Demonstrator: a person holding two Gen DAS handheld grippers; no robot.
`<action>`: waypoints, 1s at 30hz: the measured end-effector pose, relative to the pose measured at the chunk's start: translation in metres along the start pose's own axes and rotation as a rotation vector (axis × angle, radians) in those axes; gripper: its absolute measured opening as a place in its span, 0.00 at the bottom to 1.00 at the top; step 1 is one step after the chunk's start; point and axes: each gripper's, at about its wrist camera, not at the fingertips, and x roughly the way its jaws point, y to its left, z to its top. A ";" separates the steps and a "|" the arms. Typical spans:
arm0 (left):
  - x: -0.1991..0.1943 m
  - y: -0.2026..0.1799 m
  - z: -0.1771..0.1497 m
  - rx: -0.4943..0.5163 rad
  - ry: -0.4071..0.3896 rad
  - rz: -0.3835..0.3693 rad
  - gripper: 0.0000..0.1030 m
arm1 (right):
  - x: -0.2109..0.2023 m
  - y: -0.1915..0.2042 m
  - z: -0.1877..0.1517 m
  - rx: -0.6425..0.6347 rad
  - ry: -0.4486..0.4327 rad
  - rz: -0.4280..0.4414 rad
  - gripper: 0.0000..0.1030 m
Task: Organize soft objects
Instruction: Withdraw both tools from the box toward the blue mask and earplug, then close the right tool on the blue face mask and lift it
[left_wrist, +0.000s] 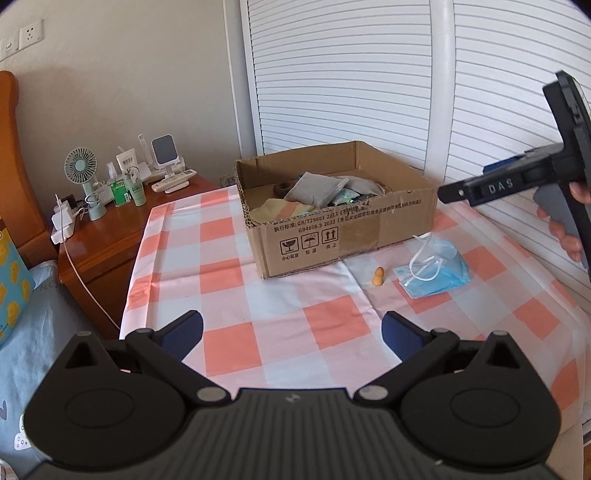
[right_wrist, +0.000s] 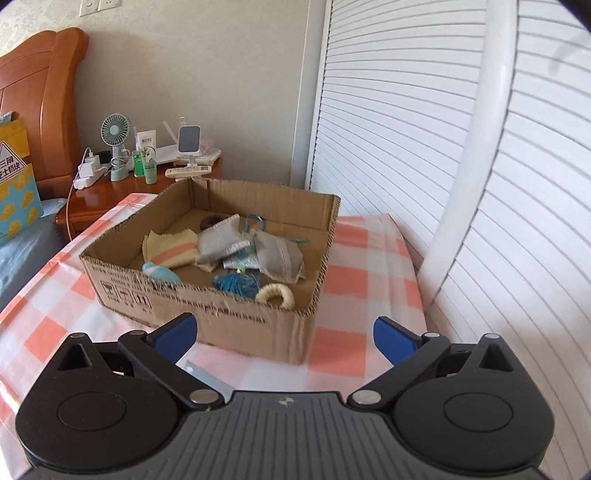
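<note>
Both pairs of tongs stand wide apart with nothing between them: the left tongs (left_wrist: 291, 332) hover over the checked table (left_wrist: 258, 332), and the right tongs (right_wrist: 284, 334) hang just before the near wall of the cardboard box (right_wrist: 236, 321). The box already holds a loose heap of soft things, among them grey pouches (right_wrist: 277, 254), a yellow striped cloth (right_wrist: 170, 247), a tangle of blue cord (right_wrist: 236, 284) and a pale ring (right_wrist: 275, 295). Still out on the table, near the box's right corner in the left wrist view, lie a blue face mask (left_wrist: 436, 273) with its white ear loops (left_wrist: 424, 258) trailing over it, and a small tan peg-like piece (left_wrist: 377, 277) just beside it (what it is made of I cannot tell). The mask looks very light and limp, likely to fold and slide on the cloth, so a pinch across the bunched pleats in its middle seems safer than the loops, which would probably stretch and let it swing. The small tan piece seems apt to roll or tip, so it probably wants a hold low across its fatter bottom end.
</note>
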 end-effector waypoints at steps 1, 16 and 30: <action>0.000 -0.002 0.001 0.003 0.001 0.001 0.99 | -0.003 -0.002 -0.007 0.008 0.003 -0.009 1.00; 0.015 -0.015 0.002 0.019 0.042 0.007 0.99 | -0.017 0.002 -0.088 -0.066 0.057 -0.041 0.99; 0.039 -0.016 0.003 0.013 0.098 -0.005 0.99 | 0.003 0.049 -0.090 -0.284 0.028 0.127 0.70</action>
